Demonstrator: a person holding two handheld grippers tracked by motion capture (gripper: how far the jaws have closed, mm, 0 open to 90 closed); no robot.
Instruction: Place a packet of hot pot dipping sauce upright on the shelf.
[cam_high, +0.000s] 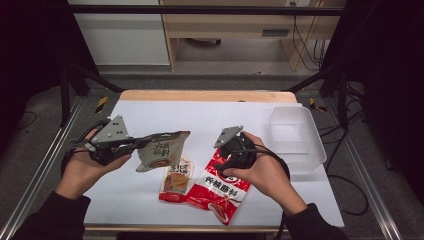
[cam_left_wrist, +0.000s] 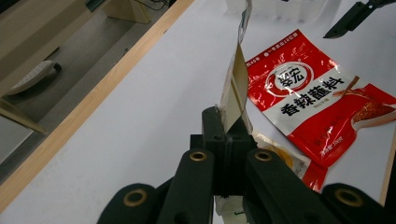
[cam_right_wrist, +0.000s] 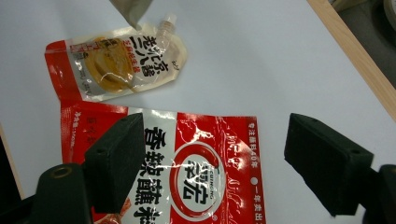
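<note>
Left tongs (cam_high: 134, 145) pinch a beige printed pouch (cam_high: 161, 150); right tongs (cam_right_wrist: 212, 172) spread wide.

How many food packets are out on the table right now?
3: a beige packet held up by the left gripper, a small spouted pouch lying mid-table, and a big red packet under the right gripper.

The high view looks forward and down over the table (cam_high: 150, 112); both gripper views look closely along their jaws, sharing the red pouch (cam_high: 220, 187) (cam_left_wrist: 317, 109) (cam_right_wrist: 196, 182).
</note>
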